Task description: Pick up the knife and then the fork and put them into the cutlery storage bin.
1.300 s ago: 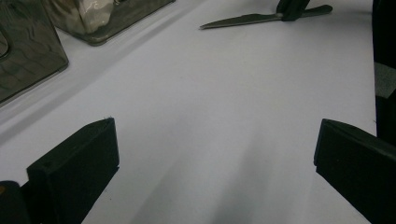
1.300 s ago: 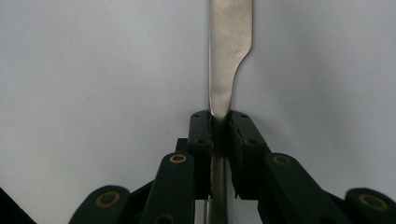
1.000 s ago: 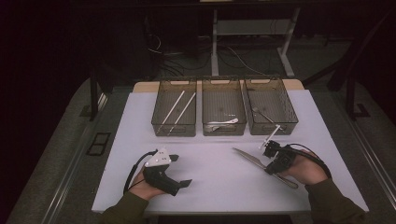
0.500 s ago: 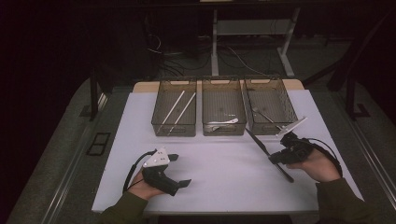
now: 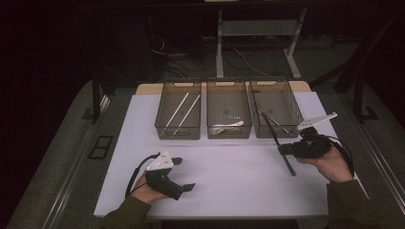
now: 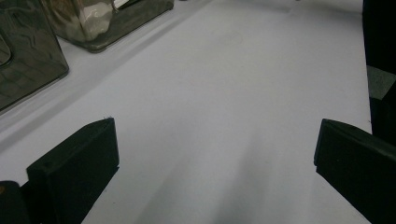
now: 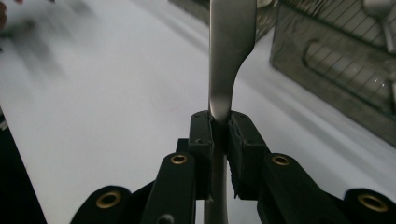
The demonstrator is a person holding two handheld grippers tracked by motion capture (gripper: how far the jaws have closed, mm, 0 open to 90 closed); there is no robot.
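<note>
- Gripping a long, slim silver metal knife (image 7: 232, 51) at the narrow neck of its handle, the right gripper (image 5: 292, 149) holds it clear of the white table mat (image 5: 229, 176), at the right side, just near of the bins.
- Seen from the right gripper view, both black pads are clenched flat against the knife, with the broad blade rising straight out beyond them.
- From above, the knife (image 5: 277, 140) runs slantwise, its far tip over the near wall of the right-hand smoked clear plastic bin (image 5: 278, 110), its near end hanging towards the person.
- That bin already holds a couple of slim metal pieces; the middle bin (image 5: 228, 114) has a pale utensil, and the left bin (image 5: 178, 114) two pale sticks.
- Over at the near left, the left gripper (image 5: 184, 174) rests low on the mat, jaws spread wide with nothing between them.
- Likely step: sorting the knife into the right bin.
- To do it well, swing the knife in line with the bin's long side before lowering, so neither end catches a wall.
- Keep the clamp firm until the blade is low inside; a grip on such a thin neck could let it pivot.
- Release low, then lift straight up.
</note>
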